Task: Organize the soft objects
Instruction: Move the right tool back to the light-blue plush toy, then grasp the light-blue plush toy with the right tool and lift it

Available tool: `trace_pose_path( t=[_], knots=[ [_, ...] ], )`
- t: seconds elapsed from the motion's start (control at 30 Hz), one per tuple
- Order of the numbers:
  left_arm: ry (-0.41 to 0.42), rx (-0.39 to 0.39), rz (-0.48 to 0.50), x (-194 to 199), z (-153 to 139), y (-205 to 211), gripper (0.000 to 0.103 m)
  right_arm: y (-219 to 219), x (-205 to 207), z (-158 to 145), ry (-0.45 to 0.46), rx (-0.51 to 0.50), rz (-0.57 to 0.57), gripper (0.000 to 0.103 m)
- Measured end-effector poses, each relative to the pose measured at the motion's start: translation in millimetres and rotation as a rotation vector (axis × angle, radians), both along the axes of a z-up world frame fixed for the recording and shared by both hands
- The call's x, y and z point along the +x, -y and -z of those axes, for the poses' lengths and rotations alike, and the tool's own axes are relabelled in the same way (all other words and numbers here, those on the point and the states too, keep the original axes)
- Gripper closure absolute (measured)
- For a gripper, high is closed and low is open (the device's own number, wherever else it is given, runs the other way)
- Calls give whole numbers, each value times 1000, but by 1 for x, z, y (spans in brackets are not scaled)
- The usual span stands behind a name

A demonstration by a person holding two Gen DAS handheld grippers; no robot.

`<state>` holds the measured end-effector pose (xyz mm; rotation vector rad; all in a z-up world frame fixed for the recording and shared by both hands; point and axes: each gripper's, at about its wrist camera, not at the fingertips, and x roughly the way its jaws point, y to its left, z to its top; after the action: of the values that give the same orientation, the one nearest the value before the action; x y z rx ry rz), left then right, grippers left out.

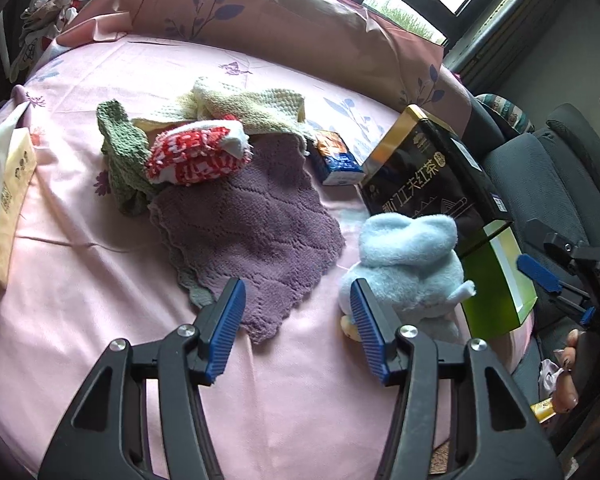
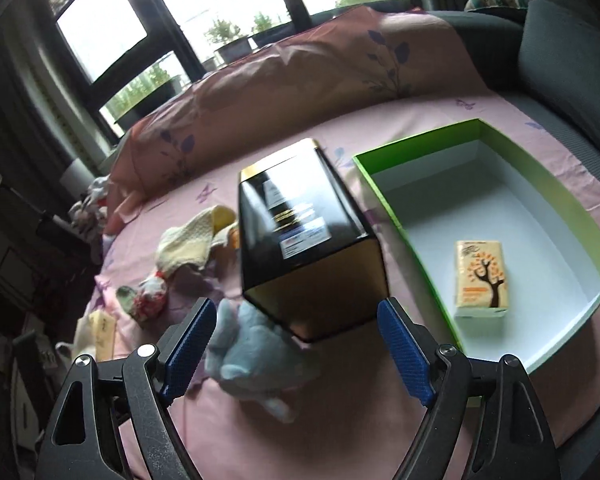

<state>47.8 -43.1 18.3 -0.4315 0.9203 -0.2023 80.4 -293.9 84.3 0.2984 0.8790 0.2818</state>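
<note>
Tissue pack [image 2: 480, 276] inside green box [image 2: 416, 216]

On the bed [image 1: 80, 264], the cloths [image 1: 244, 208] lie left, the plush toy [image 1: 412, 264] near the tin [image 1: 424, 176], and the open box [image 2: 400, 216] right, holding a tissue pack [image 2: 480, 276].

A black tea tin [image 2: 300, 248] stands beside a tissue box [image 1: 4, 200], apparently cardboard, near windows [image 2: 100, 28].
</note>
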Motion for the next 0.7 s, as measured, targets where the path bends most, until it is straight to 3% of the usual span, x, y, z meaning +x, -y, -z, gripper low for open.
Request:
trace_pose_path(
  t=[0.07,0.13,0.27,0.37,0.5,0.6,0.7],
  knots=[
    [7,-64,39,1,3,8,31,-15,7,12,-62,25,-62,20],
    [16,-116,81,3,6,20,25,-28,12,24,-107,26,-94,20],
    [-7,-131,131,9,15,43,25,-44,19,44,-160,52,-162,20],
    [-22,-116,109,15,23,49,25,-48,22,57,-189,35,-146,19],
    [-22,-201,138,21,27,47,27,-42,29,69,-223,42,-137,20],
    [-15,-235,156,20,25,48,40,-41,29,71,-219,51,-146,21],
    [28,-160,156,13,14,51,43,-44,26,69,-208,40,-171,27]
  ],
)
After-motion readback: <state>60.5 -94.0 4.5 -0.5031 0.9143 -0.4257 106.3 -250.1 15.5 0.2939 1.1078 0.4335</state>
